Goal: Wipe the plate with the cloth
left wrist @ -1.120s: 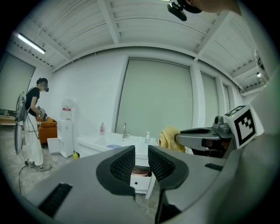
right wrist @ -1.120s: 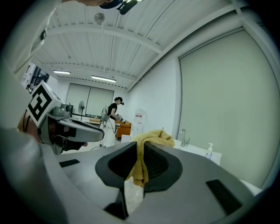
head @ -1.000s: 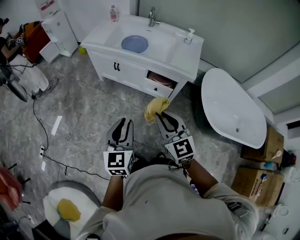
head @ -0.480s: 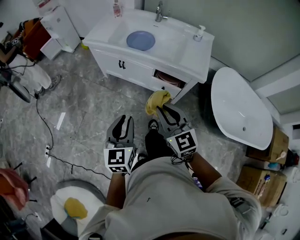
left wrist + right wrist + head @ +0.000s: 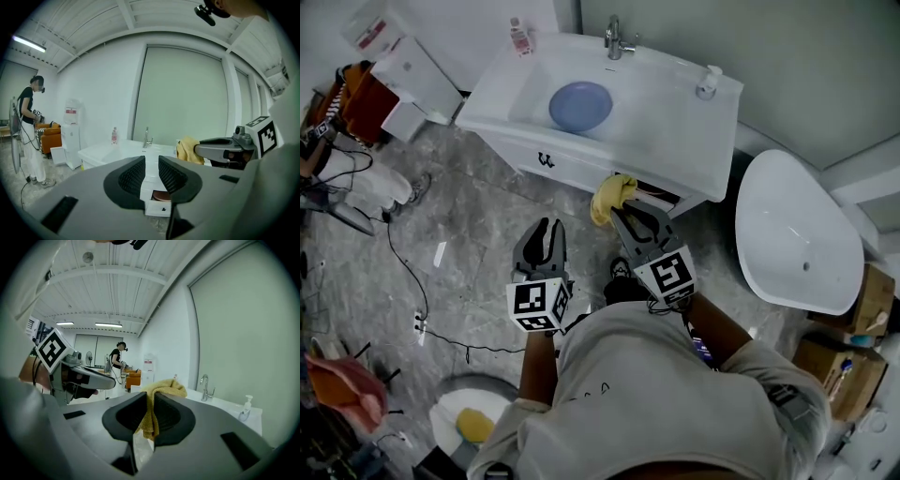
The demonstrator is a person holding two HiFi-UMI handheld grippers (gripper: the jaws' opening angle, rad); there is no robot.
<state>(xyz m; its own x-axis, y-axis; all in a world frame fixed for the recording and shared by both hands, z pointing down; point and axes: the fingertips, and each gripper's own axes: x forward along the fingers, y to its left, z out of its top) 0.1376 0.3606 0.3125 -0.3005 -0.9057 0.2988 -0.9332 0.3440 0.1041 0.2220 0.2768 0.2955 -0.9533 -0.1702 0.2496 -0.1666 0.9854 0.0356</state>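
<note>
Yellow cloth (image 5: 612, 195) is pinched by one fold in the closed jaws of the right gripper (image 5: 625, 214), while the left gripper (image 5: 549, 231) has its jaws a little apart and empty. I think the loose cloth may slip out, or the blue plate (image 5: 580, 106) may slide, once rubbing starts. That plate lies alone in the sink (image 5: 628, 94); the open drawer (image 5: 157, 207) holds something round and brownish.

Right claw (image 5: 149, 416) clamped on yellow cloth (image 5: 159, 394).
</note>
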